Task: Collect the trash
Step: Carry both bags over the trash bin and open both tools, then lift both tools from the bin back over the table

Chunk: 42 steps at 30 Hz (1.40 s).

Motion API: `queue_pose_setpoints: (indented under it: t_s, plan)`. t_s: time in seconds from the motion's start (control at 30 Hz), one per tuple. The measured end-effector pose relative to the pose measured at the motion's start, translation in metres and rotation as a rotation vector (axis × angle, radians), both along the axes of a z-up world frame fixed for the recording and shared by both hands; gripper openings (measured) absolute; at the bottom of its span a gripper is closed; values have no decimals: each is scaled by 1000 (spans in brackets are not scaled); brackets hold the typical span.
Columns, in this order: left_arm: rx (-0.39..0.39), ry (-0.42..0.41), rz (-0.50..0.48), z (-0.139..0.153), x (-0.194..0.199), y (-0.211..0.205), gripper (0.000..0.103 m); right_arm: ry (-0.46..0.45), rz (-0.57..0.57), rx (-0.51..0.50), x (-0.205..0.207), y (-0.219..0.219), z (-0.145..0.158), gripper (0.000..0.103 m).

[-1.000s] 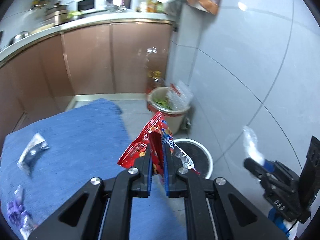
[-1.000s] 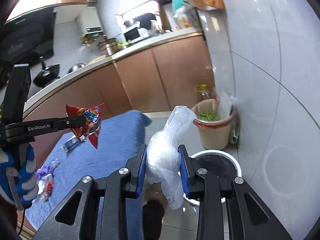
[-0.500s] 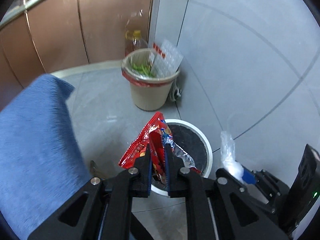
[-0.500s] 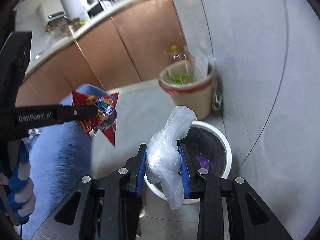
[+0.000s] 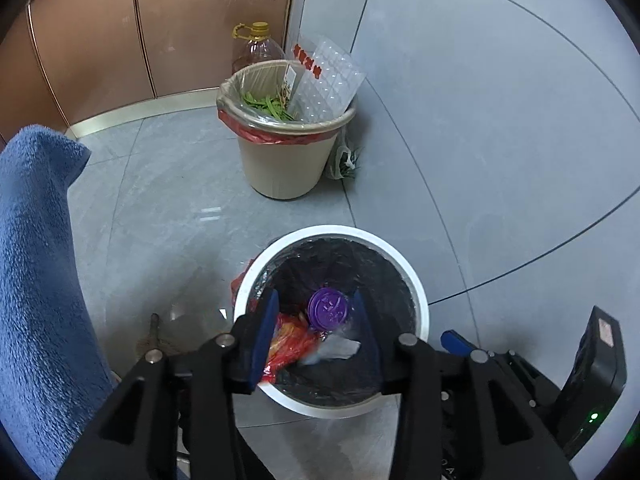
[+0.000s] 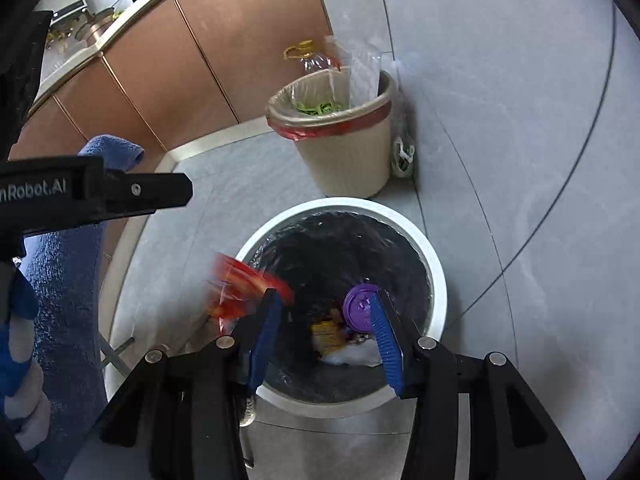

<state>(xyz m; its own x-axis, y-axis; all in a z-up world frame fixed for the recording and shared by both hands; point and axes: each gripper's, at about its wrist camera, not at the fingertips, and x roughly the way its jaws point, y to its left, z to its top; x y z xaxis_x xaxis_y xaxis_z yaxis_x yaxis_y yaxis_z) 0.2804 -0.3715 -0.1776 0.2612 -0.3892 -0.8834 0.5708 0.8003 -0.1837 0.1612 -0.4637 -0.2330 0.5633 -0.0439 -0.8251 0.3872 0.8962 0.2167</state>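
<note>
- Grey tiled floor (image 5: pixel 168 200): carries all items listed.
- White bin (image 5: pixel 420 292), black liner: stands on the floor, near centre.
- Beige bin (image 5: pixel 284 168), red liner edge: stands farther off, close to the grey wall.
- Bottle with yellow cap (image 5: pixel 258 46): stands behind the beige bin, against the cabinet.
- Small plastic bag (image 5: pixel 344 158): lies just right of the beige bin.

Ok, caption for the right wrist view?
Right gripper, jaws opening, over the white bin; red snack wrapper falling at its rim.
</note>
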Motion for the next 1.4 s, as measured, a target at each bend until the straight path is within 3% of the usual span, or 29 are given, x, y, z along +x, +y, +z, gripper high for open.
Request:
queue_pose_setpoints:
  t_s: [0.17, 0.37, 0.53, 0.67, 0.73, 0.87, 1.17, 1.4]
  plan:
    - [-42, -7, 8, 15, -7, 11, 38, -9, 4, -8, -6, 6, 8, 47]
    - [-79, -87, 15, 53, -34, 37, 38, -50, 11, -20, -20, 23, 36, 50]
    - [-99, -218, 46, 92, -66, 69, 39, -112, 23, -55, -35, 43, 75, 54]
    - [-106, -338, 99, 123, -94, 102, 51, -170, 44, -96, -50, 64, 112, 58]
    - [-116, -382, 125, 135, -106, 119, 51, -199, 60, -116, -57, 77, 130, 60]
    - [-139, -463, 181, 158, -132, 157, 52, -250, 90, -146, -71, 98, 160, 76]
    - [-174, -577, 263, 191, -184, 213, 54, -348, 153, -212, -108, 150, 215, 91]
    - [-199, -630, 317, 205, -214, 251, 54, -395, 160, -268, -135, 179, 239, 93]
